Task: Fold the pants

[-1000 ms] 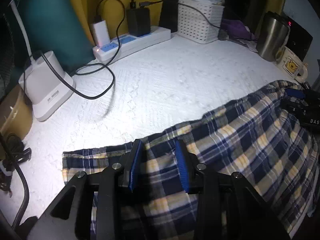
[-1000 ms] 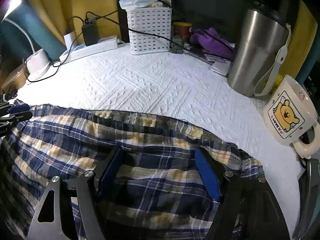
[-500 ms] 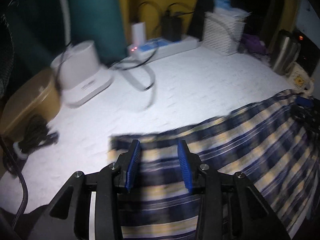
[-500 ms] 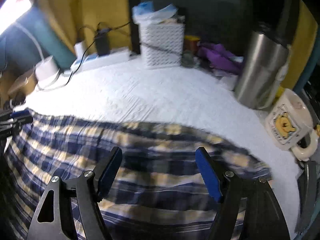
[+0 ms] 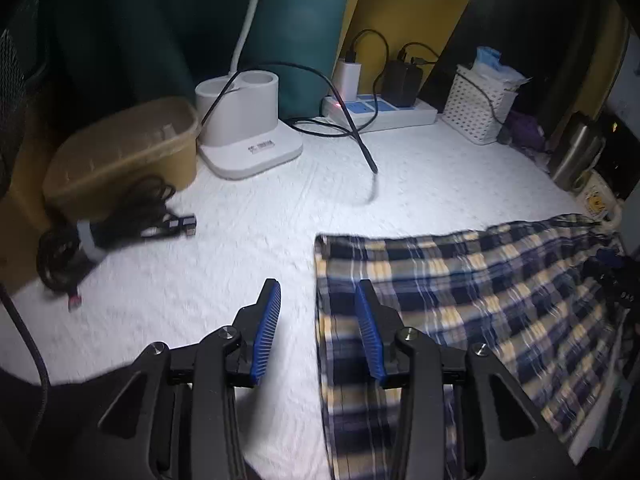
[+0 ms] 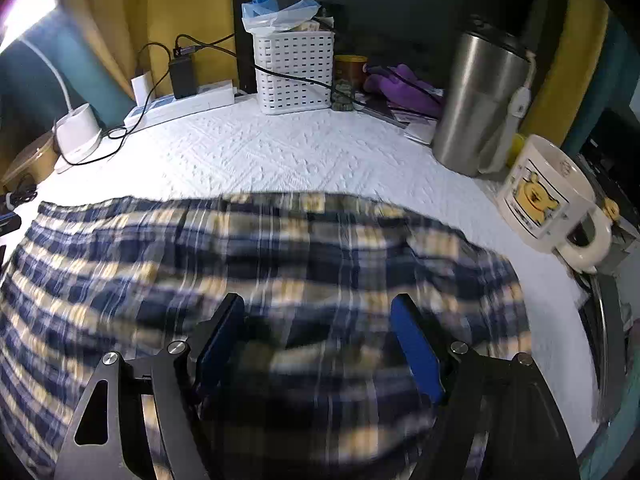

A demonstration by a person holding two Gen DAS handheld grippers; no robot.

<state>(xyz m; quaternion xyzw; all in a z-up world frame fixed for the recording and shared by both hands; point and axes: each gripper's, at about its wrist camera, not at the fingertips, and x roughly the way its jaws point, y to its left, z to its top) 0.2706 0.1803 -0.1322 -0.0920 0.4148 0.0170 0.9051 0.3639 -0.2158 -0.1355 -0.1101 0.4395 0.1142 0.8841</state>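
So the left gripper has slid sideways since a second ago; its jaws used to sit over the plaid, now the cloth edge runs just inside the right-hand pad and white cover shows between them; jaws parted, gripping nothing. Pants fill the lower right of the left view, spread flat on the tablecloth; right gripper hovers over them, jaws wide and released. My take: get both pads around that edge before closing, and keep clear of the mug.
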